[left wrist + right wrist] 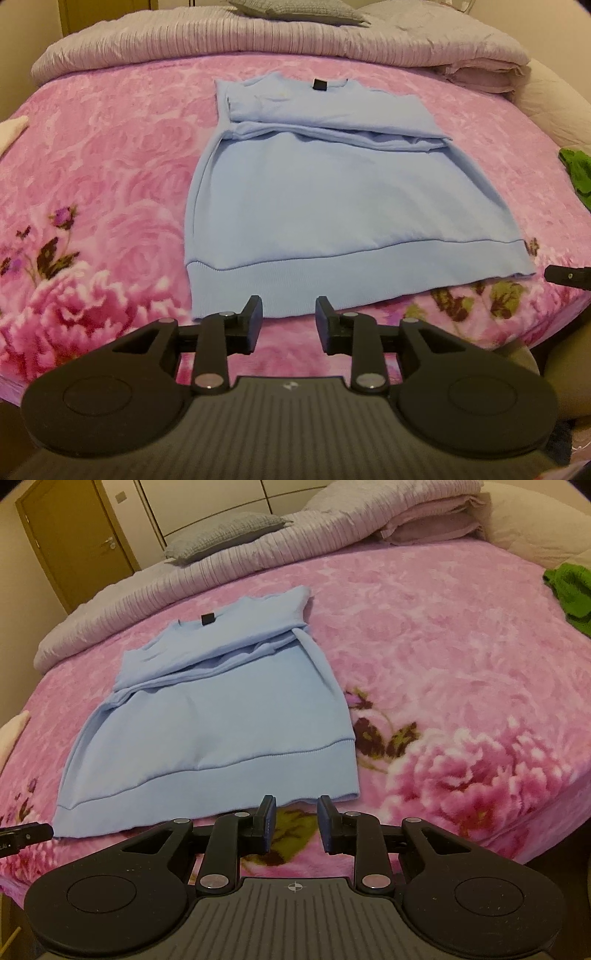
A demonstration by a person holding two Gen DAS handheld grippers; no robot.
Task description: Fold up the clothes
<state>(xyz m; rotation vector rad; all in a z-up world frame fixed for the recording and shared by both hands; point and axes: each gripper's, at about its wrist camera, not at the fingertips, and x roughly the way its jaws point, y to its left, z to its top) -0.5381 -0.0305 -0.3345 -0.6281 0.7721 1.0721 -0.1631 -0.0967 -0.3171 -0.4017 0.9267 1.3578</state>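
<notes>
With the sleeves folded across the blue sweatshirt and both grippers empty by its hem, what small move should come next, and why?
Probably lower both grippers onto the hem corners. The blue sweatshirt lies flat with its sleeves across the chest, and the left gripper and right gripper hang open just short of the ribbed hem, holding nothing.

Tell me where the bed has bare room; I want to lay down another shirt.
Free: pink blanket between the blue sweatshirt and green garment, and left of the sweatshirt. Crowded: the far edge, with the rolled duvet and pillow.
</notes>
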